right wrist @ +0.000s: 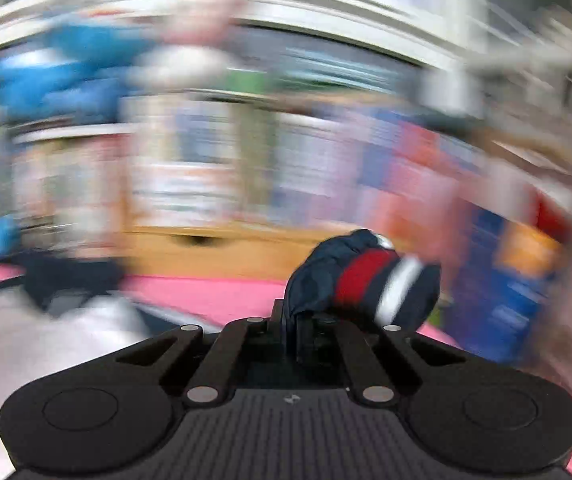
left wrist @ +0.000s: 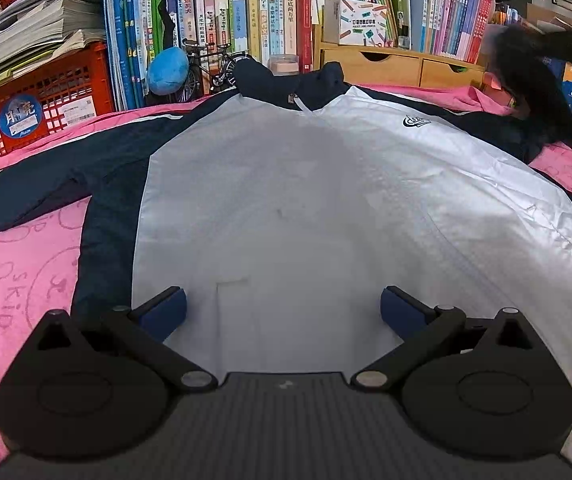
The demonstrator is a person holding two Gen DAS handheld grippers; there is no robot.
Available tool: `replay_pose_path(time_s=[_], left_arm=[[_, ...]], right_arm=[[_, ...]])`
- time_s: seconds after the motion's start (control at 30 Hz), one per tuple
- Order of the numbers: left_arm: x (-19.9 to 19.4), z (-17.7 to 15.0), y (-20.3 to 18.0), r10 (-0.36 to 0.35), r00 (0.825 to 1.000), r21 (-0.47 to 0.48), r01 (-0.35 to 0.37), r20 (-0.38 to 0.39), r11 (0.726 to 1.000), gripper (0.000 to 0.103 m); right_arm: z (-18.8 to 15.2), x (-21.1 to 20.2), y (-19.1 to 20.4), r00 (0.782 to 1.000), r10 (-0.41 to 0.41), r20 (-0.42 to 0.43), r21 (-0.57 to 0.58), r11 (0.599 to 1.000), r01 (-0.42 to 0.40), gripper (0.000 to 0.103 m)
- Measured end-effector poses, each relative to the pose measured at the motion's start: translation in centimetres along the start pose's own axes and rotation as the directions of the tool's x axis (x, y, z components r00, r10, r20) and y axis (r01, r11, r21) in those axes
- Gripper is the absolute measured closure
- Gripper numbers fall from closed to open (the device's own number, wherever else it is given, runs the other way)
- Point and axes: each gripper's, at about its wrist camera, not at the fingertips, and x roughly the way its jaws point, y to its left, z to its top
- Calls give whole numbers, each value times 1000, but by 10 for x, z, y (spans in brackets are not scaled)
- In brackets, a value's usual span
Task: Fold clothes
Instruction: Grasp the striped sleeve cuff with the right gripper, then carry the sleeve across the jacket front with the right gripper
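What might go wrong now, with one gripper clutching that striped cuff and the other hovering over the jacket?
The right gripper pinches only a small bunch of the cuff, so it might slip free mid-swing. The left gripper hangs open, not pinning the jacket; pulling the sleeve may drag the whole garment askew across the pink cloth.

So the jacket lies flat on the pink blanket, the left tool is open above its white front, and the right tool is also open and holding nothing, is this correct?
Not quite. The right tool is shut on the jacket's striped cuff, as the right wrist view shows. The rest holds: the jacket lies on the pink blanket and the left tool is open above its white front.
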Motion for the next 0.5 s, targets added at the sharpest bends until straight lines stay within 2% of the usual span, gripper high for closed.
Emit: replay_pose_path(time_s=[0.07, 0.17, 0.27, 0.3, 0.37, 0.43, 0.5], left_arm=[[-1, -1, 1, -1, 1000, -4, 1, 4, 1000, 0], [-2, -1, 1, -4, 1000, -11, 4, 8, 1000, 0], [-4, -2, 4, -14, 1000, -21, 14, 15, 1000, 0], [-4, -2, 5, -19, 1000, -26, 19, 18, 999, 0], [-5, -3, 6, -29, 999, -37, 30, 25, 999, 0], [-6, -4, 8, -39, 999, -49, 40, 32, 998, 0], [-6, -5, 9, -50, 998, -60, 53, 39, 997, 0]], right_arm=[[13, 4, 66, 990, 138, -3, -115, 984, -137, 97], [7, 16, 160, 958, 274, -84, -295, 911, -287, 96], [-16, 29, 216, 920, 336, -201, -366, 846, -389, 91], [-23, 31, 229, 914, 335, -228, -387, 830, -401, 84], [-34, 29, 241, 923, 301, -240, -444, 812, -380, 64], [-40, 18, 240, 937, 284, -203, -479, 806, -348, 36], [-38, 11, 234, 939, 304, -159, -480, 808, -342, 25]])
